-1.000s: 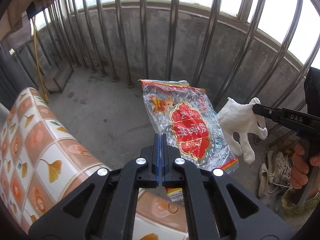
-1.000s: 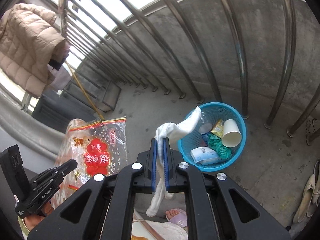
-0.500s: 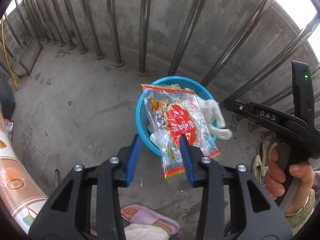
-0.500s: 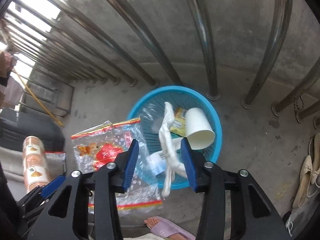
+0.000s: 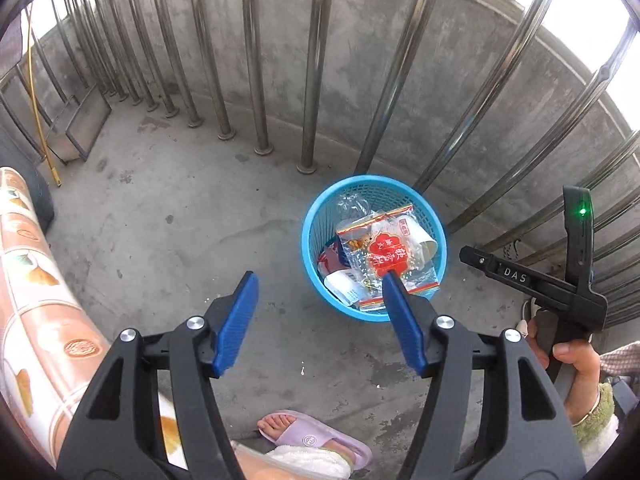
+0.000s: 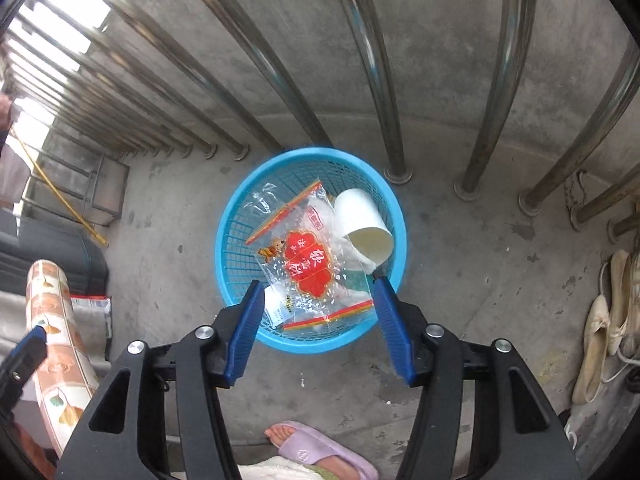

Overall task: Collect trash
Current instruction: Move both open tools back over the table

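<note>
A blue mesh basket [image 5: 316,216] stands on the concrete floor by the railing; it also shows in the right wrist view [image 6: 236,216]. A clear snack bag with a red label [image 5: 386,258] [image 6: 308,266] lies in it on top of a white paper cup [image 6: 366,226] and other trash. The white glove is hidden under the bag. My left gripper [image 5: 320,306] is open and empty, above and left of the basket. My right gripper [image 6: 318,314] is open and empty over the basket's near rim; its body shows in the left wrist view [image 5: 532,280].
Steel railing bars [image 5: 252,60] and a low concrete wall stand behind the basket. A patterned cloth-covered surface [image 5: 36,304] is at left. A foot in a purple slipper [image 5: 316,438] is below. Shoes [image 6: 600,340] lie at right. A metal frame [image 5: 80,128] leans far left.
Both grippers opened wide and pulled back upward. The snack bag and the white glove dropped into the blue basket.
</note>
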{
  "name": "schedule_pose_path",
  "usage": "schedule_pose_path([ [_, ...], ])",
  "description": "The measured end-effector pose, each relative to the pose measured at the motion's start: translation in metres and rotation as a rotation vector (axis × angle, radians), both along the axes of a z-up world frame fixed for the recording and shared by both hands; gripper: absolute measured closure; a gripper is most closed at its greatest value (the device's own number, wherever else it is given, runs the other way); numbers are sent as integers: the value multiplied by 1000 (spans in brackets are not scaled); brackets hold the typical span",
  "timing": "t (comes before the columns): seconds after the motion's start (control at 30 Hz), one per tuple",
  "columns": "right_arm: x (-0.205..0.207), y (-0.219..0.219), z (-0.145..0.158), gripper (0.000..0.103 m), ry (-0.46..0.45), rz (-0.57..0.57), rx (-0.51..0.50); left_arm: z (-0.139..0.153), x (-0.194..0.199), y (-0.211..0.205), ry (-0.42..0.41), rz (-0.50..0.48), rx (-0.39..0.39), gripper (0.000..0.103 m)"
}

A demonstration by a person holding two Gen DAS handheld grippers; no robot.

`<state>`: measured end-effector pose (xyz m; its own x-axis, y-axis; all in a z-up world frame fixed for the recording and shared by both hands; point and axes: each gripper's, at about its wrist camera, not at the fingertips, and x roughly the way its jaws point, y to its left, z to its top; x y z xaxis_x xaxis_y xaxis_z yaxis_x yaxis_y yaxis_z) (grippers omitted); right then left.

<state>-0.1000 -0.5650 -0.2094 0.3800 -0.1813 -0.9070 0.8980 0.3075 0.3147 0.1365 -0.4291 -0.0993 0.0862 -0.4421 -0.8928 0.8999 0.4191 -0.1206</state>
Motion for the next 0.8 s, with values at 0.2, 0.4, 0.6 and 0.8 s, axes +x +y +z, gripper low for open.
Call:
schedule_pose_path([
  [0.2,9,30,53,35,-20,120,-131,50,-1,58,-74,23,-59,31],
  [0.4,25,81,123,21,-63,270,-302,99,-5,147,-141,124,-134,27],
  [0.6,43,153,184,6,-121,433,-468,144,-18,235,-205,313,-203,17],
  [0.8,42,222,221,6,-183,583,-609,174,-39,299,-170,519,-313,12],
])
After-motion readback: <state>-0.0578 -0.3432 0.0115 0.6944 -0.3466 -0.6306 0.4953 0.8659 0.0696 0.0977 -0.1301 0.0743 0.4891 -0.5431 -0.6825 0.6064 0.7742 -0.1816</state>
